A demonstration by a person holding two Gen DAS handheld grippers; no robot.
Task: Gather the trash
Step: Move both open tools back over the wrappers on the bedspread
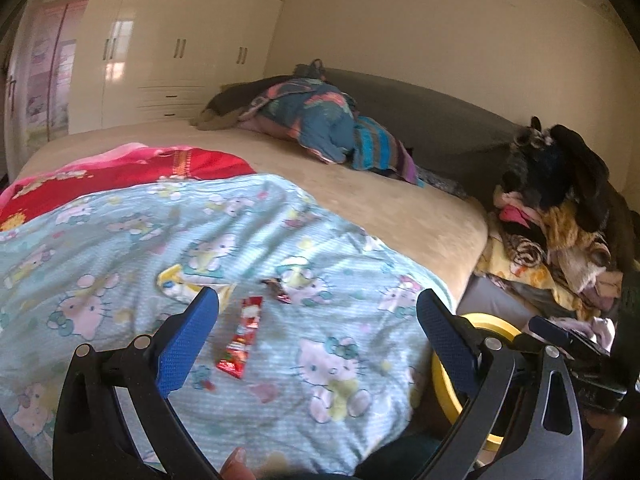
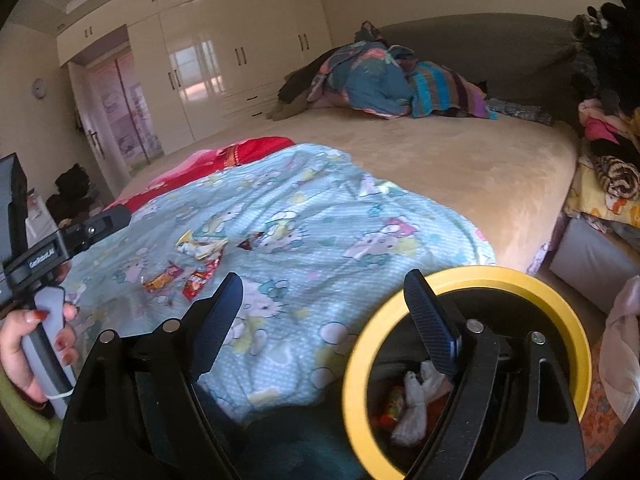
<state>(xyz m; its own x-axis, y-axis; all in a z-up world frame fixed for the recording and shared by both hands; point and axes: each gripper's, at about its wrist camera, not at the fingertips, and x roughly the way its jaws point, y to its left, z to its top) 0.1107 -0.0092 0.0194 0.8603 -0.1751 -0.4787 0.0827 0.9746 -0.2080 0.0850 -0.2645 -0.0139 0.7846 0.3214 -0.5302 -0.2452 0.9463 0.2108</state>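
Observation:
A red snack wrapper (image 1: pixel 241 338) lies on the light blue cartoon blanket (image 1: pixel 120 232), between the fingers of my open, empty left gripper (image 1: pixel 318 304). A yellow-white wrapper (image 1: pixel 188 284) and a small dark wrapper (image 1: pixel 278 290) lie just beyond it. In the right wrist view the same wrappers (image 2: pixel 192 268) lie left of my right gripper (image 2: pixel 324 290), which is open and empty. Its right finger hangs over a yellow-rimmed bin (image 2: pixel 576 320) that holds crumpled tissue and wrappers (image 2: pixel 412 404). The bin rim (image 1: pixel 440 376) also shows at the left gripper's right.
The bed (image 1: pixel 360 184) carries a red blanket (image 1: pixel 132 168) and a heap of bedding (image 1: pixel 320 124) at the far end. A pile of clothes (image 1: pixel 560 216) sits to the right of the bed. Cream wardrobes (image 1: pixel 168 48) line the far wall.

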